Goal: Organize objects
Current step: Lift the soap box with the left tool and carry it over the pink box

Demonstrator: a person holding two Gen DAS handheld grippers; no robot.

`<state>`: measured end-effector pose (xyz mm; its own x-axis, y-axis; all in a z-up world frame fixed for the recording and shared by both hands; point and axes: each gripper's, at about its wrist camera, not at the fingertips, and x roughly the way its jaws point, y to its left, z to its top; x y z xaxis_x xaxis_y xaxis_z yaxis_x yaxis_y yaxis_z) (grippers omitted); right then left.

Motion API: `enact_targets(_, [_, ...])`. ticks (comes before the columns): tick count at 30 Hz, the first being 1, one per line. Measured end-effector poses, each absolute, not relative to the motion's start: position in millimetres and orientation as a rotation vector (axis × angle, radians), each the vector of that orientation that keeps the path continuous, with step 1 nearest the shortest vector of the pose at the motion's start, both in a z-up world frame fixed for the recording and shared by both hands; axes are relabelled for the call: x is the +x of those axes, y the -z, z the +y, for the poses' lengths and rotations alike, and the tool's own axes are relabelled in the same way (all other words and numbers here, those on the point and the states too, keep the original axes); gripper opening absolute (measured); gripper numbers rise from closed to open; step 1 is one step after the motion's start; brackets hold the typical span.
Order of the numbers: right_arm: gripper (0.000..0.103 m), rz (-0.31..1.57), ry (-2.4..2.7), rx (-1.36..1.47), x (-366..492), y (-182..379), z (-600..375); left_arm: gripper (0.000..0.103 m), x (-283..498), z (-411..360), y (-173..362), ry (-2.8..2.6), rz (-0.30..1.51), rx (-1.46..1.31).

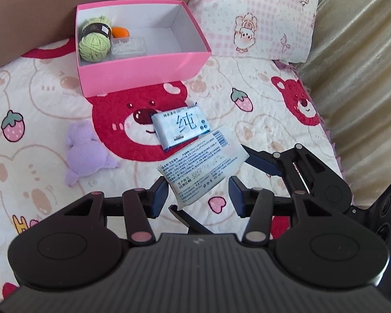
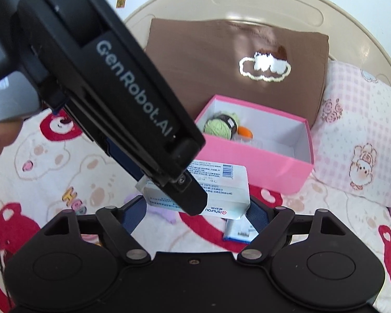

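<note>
A white wipes packet (image 1: 203, 167) with printed text hangs above the bedspread, tilted. My left gripper (image 1: 198, 193) is shut on it, one pad on each side of its near end. In the right wrist view the left gripper (image 2: 169, 190) crosses in from the upper left and clamps the same packet (image 2: 216, 190). My right gripper (image 2: 196, 204) stands open, its fingers just outside the packet's two ends. A second, blue and white packet (image 1: 181, 127) lies on the red bear print. Beside it lies a purple plush toy (image 1: 83, 154).
An open pink box (image 1: 143, 75) at the back holds green yarn (image 1: 93, 41), an orange object (image 1: 120, 31) and a clear case (image 1: 129, 45). A brown cushion (image 2: 234, 78) stands behind it, a pink pillow (image 1: 255, 18) to its right. Gold fabric (image 1: 365, 78) borders the bed's right edge.
</note>
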<state>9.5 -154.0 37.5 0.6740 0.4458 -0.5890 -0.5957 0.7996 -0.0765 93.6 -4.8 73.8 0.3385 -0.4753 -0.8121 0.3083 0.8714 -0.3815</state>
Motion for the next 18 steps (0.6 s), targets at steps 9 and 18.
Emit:
enact_targets(9, [0.091,0.600,-0.628,-0.233,42,-50,-146,0.048,123,2,-98,0.488,1.058,-0.182])
enact_targets(18, [0.081,0.603,-0.604,-0.329,68,-52,-143,0.048,147,1,-89,0.483,0.975,-0.225])
